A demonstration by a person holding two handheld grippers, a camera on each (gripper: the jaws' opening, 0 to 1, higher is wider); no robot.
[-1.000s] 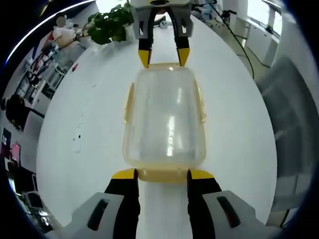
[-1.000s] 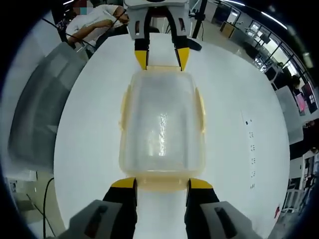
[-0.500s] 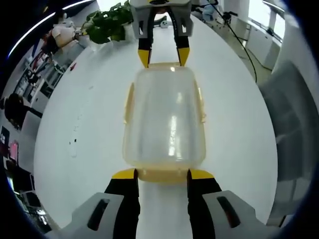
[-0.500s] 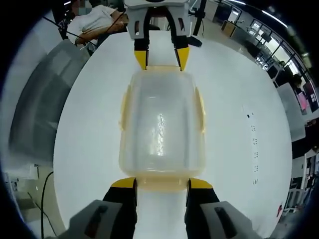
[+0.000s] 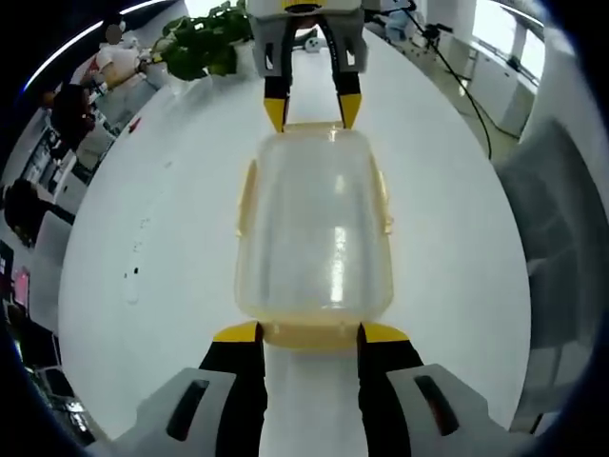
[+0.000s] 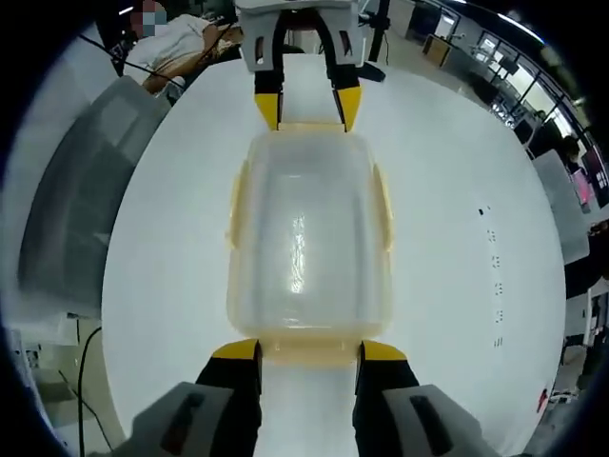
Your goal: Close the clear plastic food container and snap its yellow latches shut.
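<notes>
1. The white table (image 5: 457, 248) carries the clear plastic food container (image 5: 314, 228), which lies lid-on in the middle of it. Against the frames of a second ago, the container's outline and place between the two grippers are the same; the background around the table has slid a little, which is the cameras moving.
2. The container stretches lengthwise between the two grippers, with yellow latches (image 5: 246, 195) along its long sides and at each short end. In the right gripper view the container (image 6: 309, 233) looks the same.
3. The left gripper (image 5: 309, 332) stands at the near short end of the container in its own view, jaws apart, yellow tips just either side of the end latch. Unchanged from before.
4. The right gripper (image 6: 309, 350) does the same at the opposite end, jaws spread about that latch, also as earlier.
5. A potted plant (image 5: 195, 48) sits beyond the far end of the container.
</notes>
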